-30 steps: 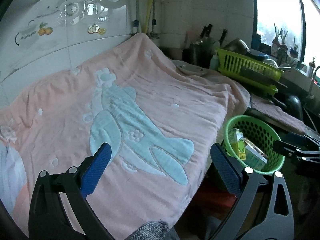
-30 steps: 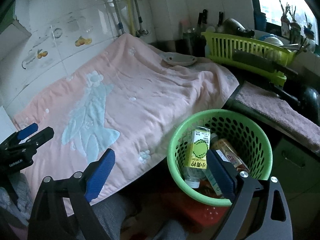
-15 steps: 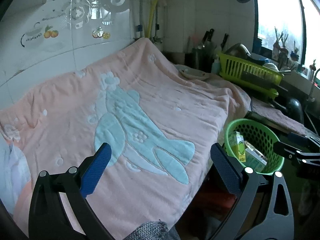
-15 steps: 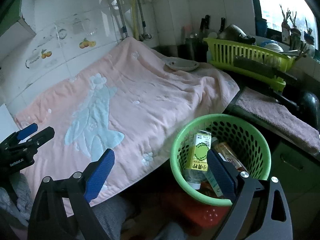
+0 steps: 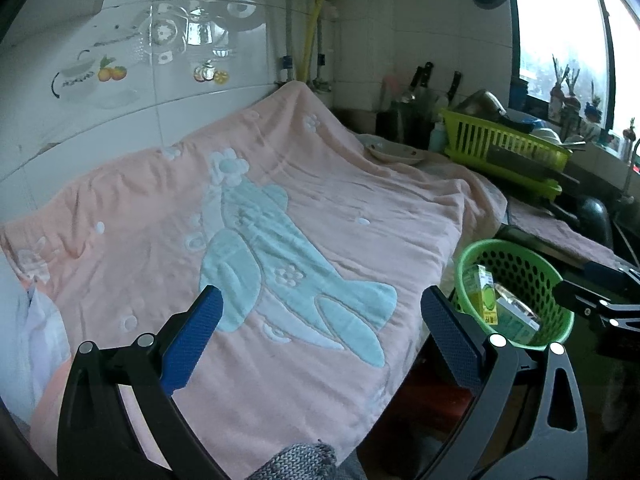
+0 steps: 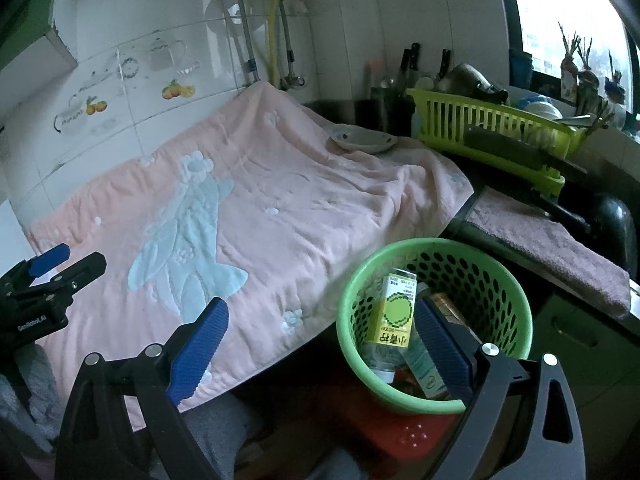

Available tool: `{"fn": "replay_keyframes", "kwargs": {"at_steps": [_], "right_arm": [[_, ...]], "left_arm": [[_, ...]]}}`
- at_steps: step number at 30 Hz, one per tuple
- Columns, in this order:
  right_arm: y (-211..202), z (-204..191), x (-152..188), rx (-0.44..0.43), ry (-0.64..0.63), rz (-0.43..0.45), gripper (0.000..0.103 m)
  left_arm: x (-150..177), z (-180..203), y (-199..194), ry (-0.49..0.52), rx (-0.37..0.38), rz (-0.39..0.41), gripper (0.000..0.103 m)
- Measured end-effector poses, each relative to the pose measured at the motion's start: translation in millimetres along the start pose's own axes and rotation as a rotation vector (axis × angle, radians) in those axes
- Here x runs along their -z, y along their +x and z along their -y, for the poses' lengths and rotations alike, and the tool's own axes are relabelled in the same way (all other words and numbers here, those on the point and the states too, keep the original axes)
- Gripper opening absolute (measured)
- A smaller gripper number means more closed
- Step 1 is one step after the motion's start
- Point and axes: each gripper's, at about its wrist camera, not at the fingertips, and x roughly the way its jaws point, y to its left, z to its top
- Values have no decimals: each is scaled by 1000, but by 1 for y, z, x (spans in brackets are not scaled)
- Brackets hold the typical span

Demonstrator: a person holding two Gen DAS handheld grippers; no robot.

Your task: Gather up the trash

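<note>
We find the left gripper (image 5: 320,332) spread wide and holding nothing, poised over the pink towel (image 5: 280,240) that covers the counter. The right gripper (image 6: 324,344) is likewise wide apart and empty. Ahead of its right finger, below the counter edge, stands the green basket (image 6: 516,304). Inside it we note a yellow-green drink carton (image 6: 396,312) upright, with other packaging beside it that we cannot identify. Beyond both tools, a plate (image 6: 364,140) rests on the towel's far end, near the yellow-green dish rack (image 6: 492,128).
</note>
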Motion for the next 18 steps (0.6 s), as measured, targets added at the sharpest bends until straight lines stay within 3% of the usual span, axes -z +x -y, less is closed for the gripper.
{"fn": "replay_keyframes", "kwargs": {"at_steps": [18], "right_arm": [[0,-1,0,3,-4,2,91]], "left_arm": [[1,1,1,9,-19,8,98]]}}
